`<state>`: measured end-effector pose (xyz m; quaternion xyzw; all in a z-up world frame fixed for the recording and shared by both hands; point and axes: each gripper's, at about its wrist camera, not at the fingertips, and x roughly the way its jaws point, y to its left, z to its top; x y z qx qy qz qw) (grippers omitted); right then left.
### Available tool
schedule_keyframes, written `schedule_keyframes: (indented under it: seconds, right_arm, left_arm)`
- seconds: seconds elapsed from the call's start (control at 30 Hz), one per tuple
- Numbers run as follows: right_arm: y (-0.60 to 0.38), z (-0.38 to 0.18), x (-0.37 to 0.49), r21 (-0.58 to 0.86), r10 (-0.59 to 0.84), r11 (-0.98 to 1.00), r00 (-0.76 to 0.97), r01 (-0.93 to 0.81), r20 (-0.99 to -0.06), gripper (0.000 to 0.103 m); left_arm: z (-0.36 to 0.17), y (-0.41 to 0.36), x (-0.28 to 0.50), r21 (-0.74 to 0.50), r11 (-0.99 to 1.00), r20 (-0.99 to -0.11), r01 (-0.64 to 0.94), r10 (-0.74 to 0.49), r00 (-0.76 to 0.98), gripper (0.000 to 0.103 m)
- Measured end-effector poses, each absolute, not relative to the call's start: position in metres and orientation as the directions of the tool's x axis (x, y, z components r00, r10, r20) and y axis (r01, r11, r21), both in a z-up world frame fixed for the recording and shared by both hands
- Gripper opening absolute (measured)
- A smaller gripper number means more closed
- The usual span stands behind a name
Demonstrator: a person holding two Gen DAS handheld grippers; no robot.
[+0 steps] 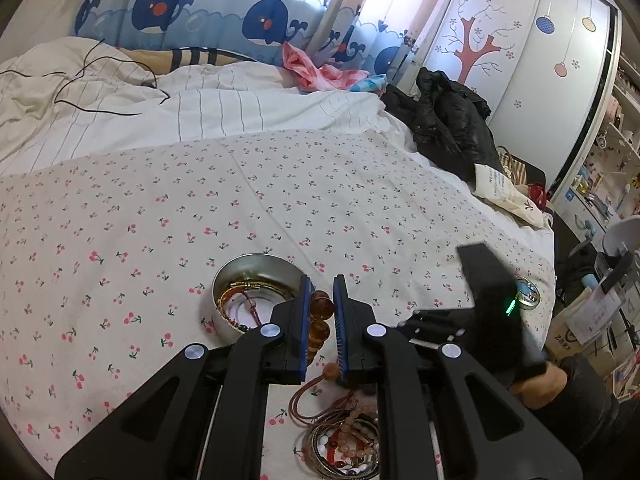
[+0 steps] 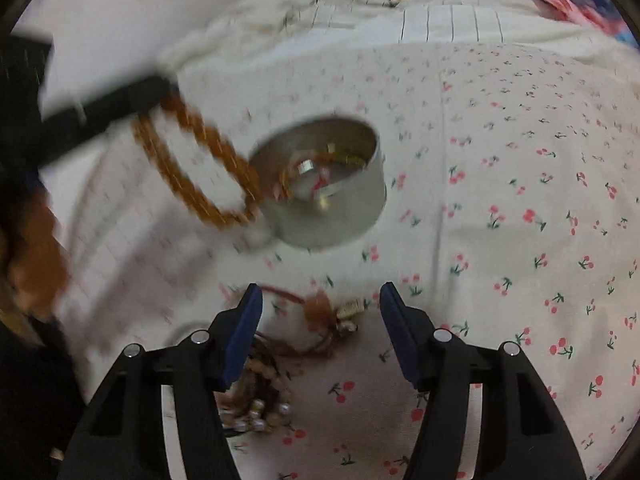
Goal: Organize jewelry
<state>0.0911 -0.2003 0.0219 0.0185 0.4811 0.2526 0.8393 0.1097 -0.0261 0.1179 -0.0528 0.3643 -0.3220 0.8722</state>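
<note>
My left gripper (image 1: pixel 323 285) is shut on a strand of amber beads (image 1: pixel 320 320), held just above the cherry-print sheet. In the right wrist view the amber beads (image 2: pixel 192 168) hang in a loop from that gripper, beside a round metal tin (image 2: pixel 320 216). The tin (image 1: pixel 224 280) holds gold and red pieces. My right gripper (image 2: pixel 320 304) is open above a pile of jewelry (image 2: pixel 256 400), with a red cord and bead (image 2: pixel 320 304) lying between its pads, untouched. The jewelry pile (image 1: pixel 348 440) lies under my left gripper. The right wrist view is blurred.
A round lid (image 1: pixel 526 294) lies on the cherry-print sheet (image 1: pixel 280 200) near the bed's right edge. Behind are a striped quilt (image 1: pixel 200 112), a black cable (image 1: pixel 100 92), a black jacket (image 1: pixel 448 120) and a cloth bag (image 1: pixel 508 192). Shelves stand at the far right.
</note>
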Motion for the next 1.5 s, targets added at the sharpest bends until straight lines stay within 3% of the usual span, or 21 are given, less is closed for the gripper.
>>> schedule_keyframes:
  seconds: [0.03,0.07,0.13,0.43,0.63,0.8,0.97,1.07,1.33,1.43,1.5]
  right_arm:
    - [-0.193,0.015,0.09,0.222,0.4,0.88,0.404,-0.42,-0.823,0.053]
    - [-0.187,0.01,0.088,0.187,0.375,0.88,0.397,-0.437,-0.837,0.033]
    - [-0.183,0.01,0.086,0.193,0.389,0.869,0.388,-0.456,-0.836,0.02]
    - [-0.226,0.067,0.085,0.4,0.587,0.807,0.526,-0.434,-0.616,0.019]
    - [-0.245,0.092,0.085,0.461,0.611,0.789,0.599,-0.407,-0.517,0.02]
    - [-0.252,0.093,0.099,0.462,0.581,0.809,0.612,-0.363,-0.536,0.02]
    - [-0.246,0.081,0.121,0.444,0.549,0.832,0.6,-0.332,-0.581,0.02]
    - [-0.234,0.075,0.135,0.429,0.545,0.838,0.58,-0.338,-0.606,0.02]
    - [-0.191,0.054,0.154,0.371,0.521,0.85,0.497,-0.374,-0.694,0.02]
    - [-0.191,0.049,0.151,0.324,0.473,0.877,0.52,-0.355,-0.712,0.04]
    - [-0.2,0.055,0.144,0.316,0.459,0.886,0.547,-0.34,-0.7,0.04]
  left_arm:
    - [0.118,-0.026,0.11,-0.327,0.788,-0.601,0.523,-0.6,0.529,0.01]
    - [0.118,-0.025,0.11,-0.33,0.787,-0.597,0.522,-0.602,0.53,0.01]
    - [0.119,-0.023,0.111,-0.332,0.787,-0.593,0.52,-0.603,0.533,0.01]
    - [0.128,-0.022,0.116,-0.338,0.786,-0.579,0.517,-0.607,0.544,0.01]
    - [0.138,-0.029,0.13,-0.342,0.785,-0.562,0.517,-0.612,0.556,0.01]
    - [0.131,-0.041,0.147,-0.353,0.787,-0.573,0.506,-0.609,0.548,0.01]
    - [0.098,-0.05,0.169,-0.307,0.852,-0.675,0.424,-0.509,0.534,0.012]
    - [0.087,-0.042,0.172,-0.281,0.881,-0.707,0.38,-0.458,0.538,0.02]
    - [0.097,-0.01,0.168,-0.308,0.893,-0.682,0.328,-0.448,0.578,0.035]
    - [0.098,-0.003,0.161,-0.313,0.895,-0.682,0.318,-0.444,0.581,0.04]
    - [0.097,0.002,0.151,-0.311,0.898,-0.685,0.312,-0.439,0.581,0.042]
